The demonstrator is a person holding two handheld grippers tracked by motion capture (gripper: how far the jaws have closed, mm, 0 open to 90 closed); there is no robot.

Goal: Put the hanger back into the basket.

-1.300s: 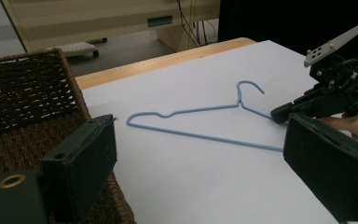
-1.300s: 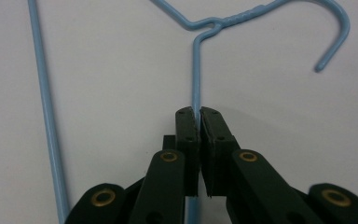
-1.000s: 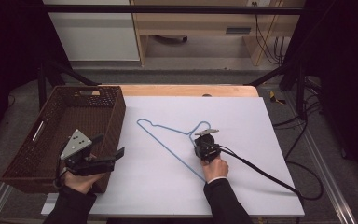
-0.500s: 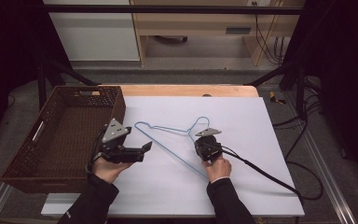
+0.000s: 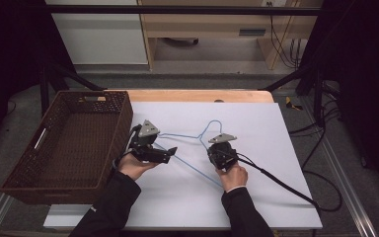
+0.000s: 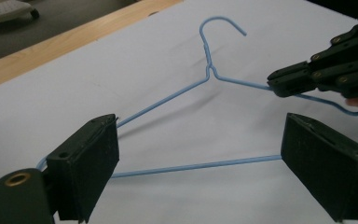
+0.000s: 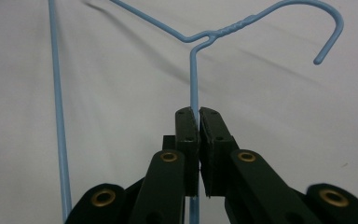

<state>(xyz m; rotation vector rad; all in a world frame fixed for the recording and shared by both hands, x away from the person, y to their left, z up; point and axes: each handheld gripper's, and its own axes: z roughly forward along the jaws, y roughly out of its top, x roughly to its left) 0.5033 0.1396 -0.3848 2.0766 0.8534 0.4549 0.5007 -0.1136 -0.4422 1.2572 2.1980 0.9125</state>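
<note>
Right hand-held gripper (image 7: 199,122) clenched on hanger (image 5: 191,153) arm, pinning it to the tabletop (image 5: 276,148); left hand-held gripper (image 6: 200,172) released, straddling the other corner for a 2nd grip.

- Your hanger (image 5: 192,148) is pale blue wire, with a twisted neck below the hook.
- Left of the hanger, your basket (image 5: 69,143) is dark brown weave.
- Under the hanger, the bench (image 5: 256,123) is white with a light wooden edge.
- Both your grippers' fingers (image 6: 86,168) are matt black.
</note>
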